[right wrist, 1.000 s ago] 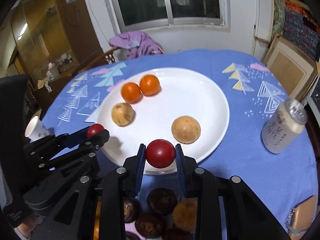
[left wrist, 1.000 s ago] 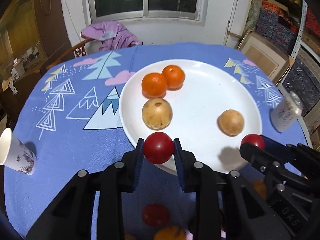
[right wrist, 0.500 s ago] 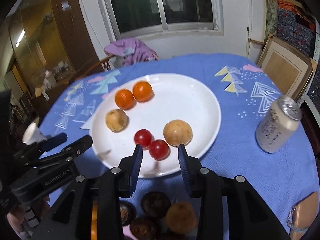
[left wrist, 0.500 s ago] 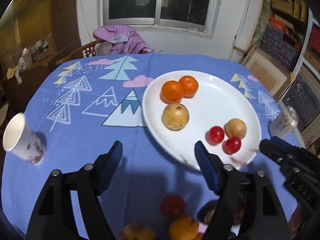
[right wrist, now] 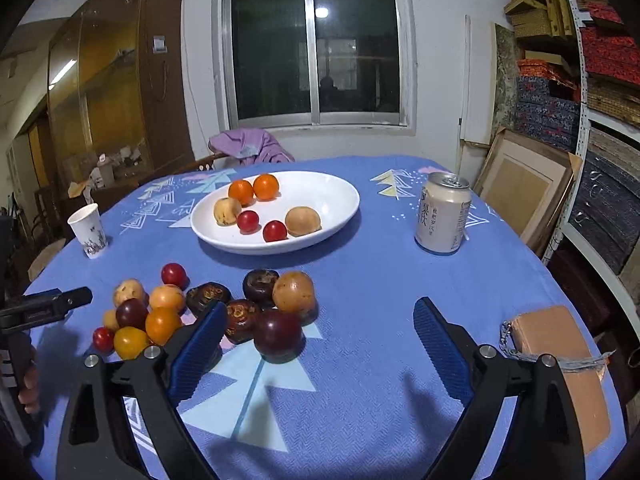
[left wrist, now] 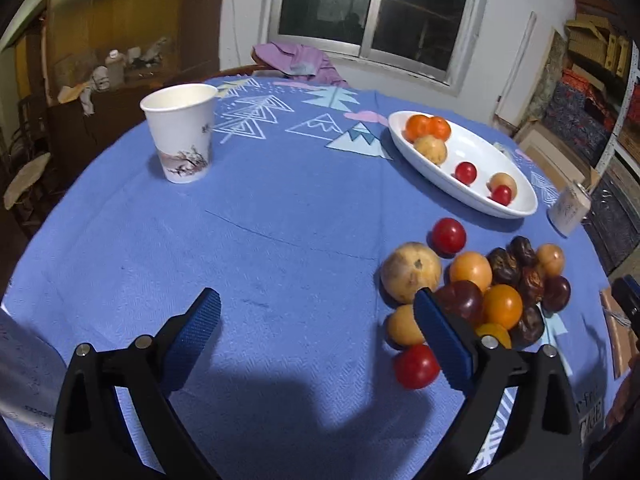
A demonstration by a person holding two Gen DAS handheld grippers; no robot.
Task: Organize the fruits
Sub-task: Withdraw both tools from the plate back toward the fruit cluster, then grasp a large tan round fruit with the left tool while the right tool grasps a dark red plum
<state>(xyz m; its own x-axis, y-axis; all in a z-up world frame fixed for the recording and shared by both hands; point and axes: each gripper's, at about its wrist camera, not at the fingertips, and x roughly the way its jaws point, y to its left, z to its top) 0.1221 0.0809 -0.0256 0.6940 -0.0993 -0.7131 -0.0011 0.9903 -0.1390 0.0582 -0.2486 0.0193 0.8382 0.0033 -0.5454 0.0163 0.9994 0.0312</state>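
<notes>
The drink can [right wrist: 442,216] beside the white plate carries dark Chinese characters running down its pale side; they are too small to read with certainty. At the lower right edge of the left wrist view, a printed sheet [left wrist: 588,410] on the tablecloth shows cut-off dark letters, something like "fr" above "GE", the rest hidden. A small white notice [right wrist: 159,45] is stuck on the wooden cabinet, its writing illegible. The paper cup [left wrist: 182,132] bears only a drawn picture.
</notes>
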